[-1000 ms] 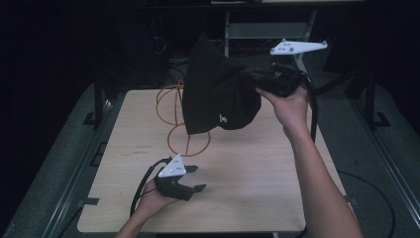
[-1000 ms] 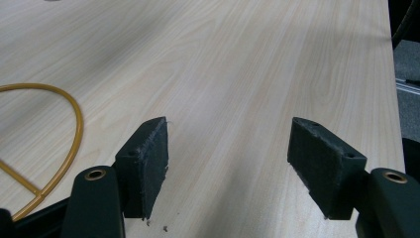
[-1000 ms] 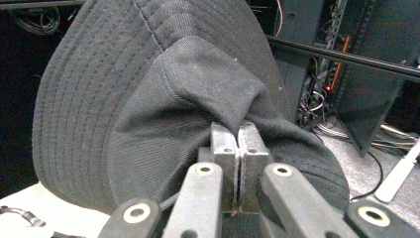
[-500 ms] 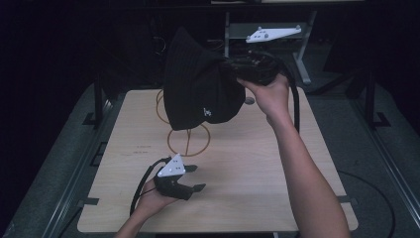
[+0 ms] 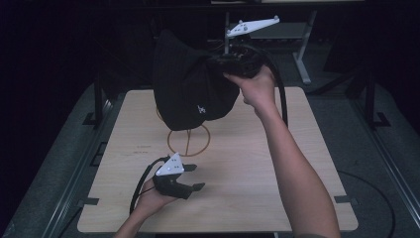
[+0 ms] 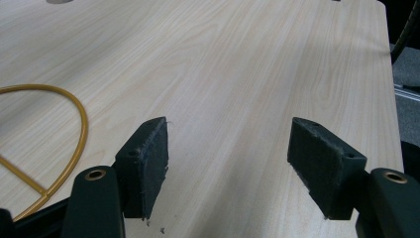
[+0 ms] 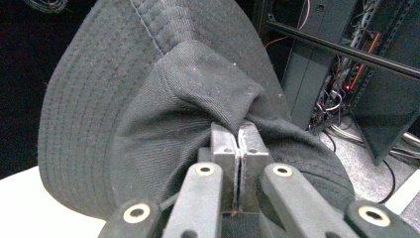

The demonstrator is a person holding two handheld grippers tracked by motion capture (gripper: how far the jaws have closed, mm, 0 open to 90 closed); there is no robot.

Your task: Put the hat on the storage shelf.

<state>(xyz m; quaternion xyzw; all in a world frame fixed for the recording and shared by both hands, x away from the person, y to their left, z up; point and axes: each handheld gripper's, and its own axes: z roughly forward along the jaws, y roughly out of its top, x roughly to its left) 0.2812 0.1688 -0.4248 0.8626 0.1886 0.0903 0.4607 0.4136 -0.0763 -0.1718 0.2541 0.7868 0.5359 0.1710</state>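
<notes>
In the high view, the right tool (image 5: 218,62) is carrying the black hat (image 5: 190,87) further toward the left and a little higher than a second ago, so it is now hanging above the gold wire stand (image 5: 188,141) on the counter (image 5: 277,198); the left tool (image 5: 190,178) is resting low on the counter as before, jaws spread and holding nothing. In the left gripper view, the left tool (image 6: 228,163) is showing its pads wide apart over bare wood, the stand's ring (image 6: 74,124) lying beside it. In the right gripper view, the right tool (image 7: 239,136) is pinching a fold of the hat (image 7: 148,99), jaws pressed together, the hat bunching just ahead of the tips.
</notes>
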